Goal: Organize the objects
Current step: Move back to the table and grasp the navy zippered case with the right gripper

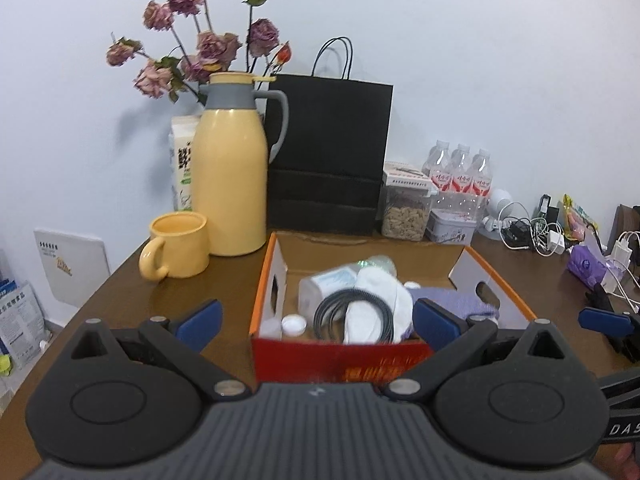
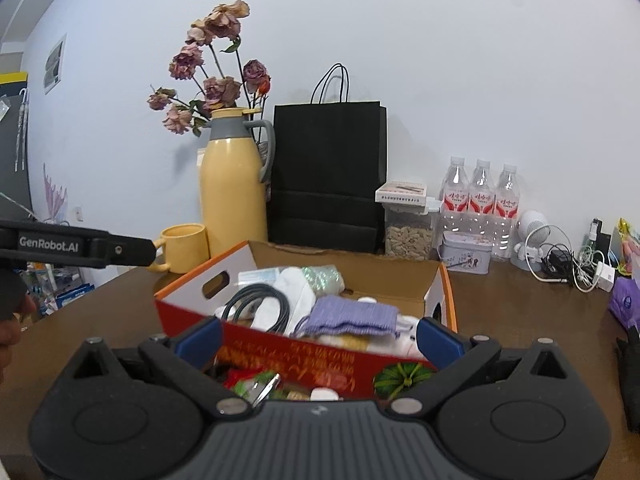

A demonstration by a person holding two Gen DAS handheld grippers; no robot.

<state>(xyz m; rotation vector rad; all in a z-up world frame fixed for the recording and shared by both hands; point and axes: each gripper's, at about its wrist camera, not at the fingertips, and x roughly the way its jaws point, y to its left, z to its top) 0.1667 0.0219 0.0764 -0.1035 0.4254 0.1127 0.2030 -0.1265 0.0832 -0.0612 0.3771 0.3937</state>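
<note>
An open red and orange cardboard box stands on the brown table right in front of both grippers. It holds a coiled black cable, a white cloth, a purple cloth, a white tub and small white caps. My left gripper is open and empty, its blue pads on either side of the box's near wall. My right gripper is open and empty at the same box. Small items lie below it: a pen and a green striped object.
Behind the box stand a yellow mug, a yellow thermos jug, dried roses, a black paper bag, a seed jar, a tin and three water bottles. Tangled chargers and a purple pack lie right.
</note>
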